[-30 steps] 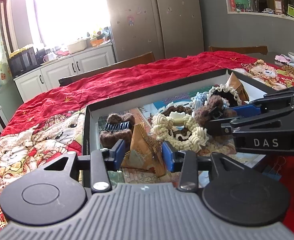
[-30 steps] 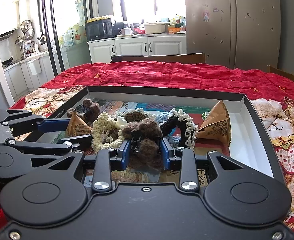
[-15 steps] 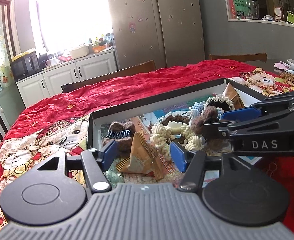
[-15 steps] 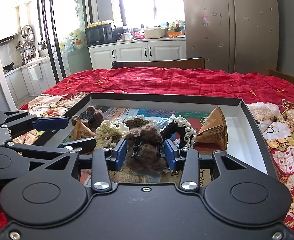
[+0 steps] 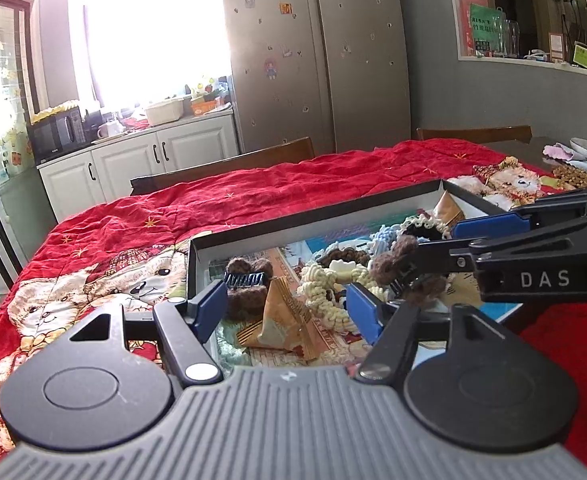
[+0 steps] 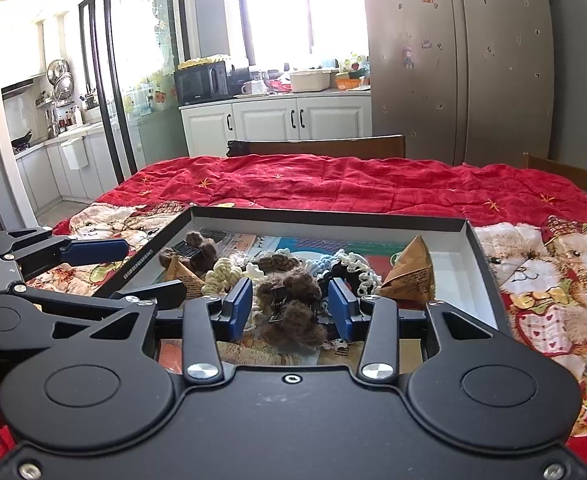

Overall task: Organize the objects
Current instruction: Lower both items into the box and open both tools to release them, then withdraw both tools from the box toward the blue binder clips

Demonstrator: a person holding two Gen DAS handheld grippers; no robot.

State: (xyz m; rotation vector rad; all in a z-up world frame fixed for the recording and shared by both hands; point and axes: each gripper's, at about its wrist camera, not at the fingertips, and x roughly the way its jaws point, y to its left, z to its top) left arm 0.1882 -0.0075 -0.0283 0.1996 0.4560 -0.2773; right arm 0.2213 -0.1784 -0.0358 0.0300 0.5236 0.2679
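Observation:
A shallow black box (image 5: 317, 216) (image 6: 481, 248) on the red cloth holds hair things and snack packets. My left gripper (image 5: 287, 310) is open, its jaws wide either side of a brown triangular packet (image 5: 283, 320), which lies in the box. My right gripper (image 6: 289, 310) is open around a brown fuzzy hair clip (image 6: 289, 304) that rests in the box; it also shows in the left wrist view (image 5: 397, 262). A second brown fuzzy clip (image 5: 247, 288) (image 6: 193, 250), cream crochet scrunchies (image 5: 325, 284) (image 6: 223, 278) and another triangular packet (image 6: 409, 272) lie in the box.
The table carries a red cloth with teddy-bear prints (image 6: 333, 184). Wooden chairs (image 6: 321, 146) stand at the far side. A fridge (image 5: 317, 56) and white cabinets (image 6: 277, 120) are behind. Each gripper shows in the other's view: the right (image 5: 533, 256), the left (image 6: 53, 252).
Both grippers opened wider and drew back and up from the box. The packet and the fuzzy clip were let go and stay in the box.

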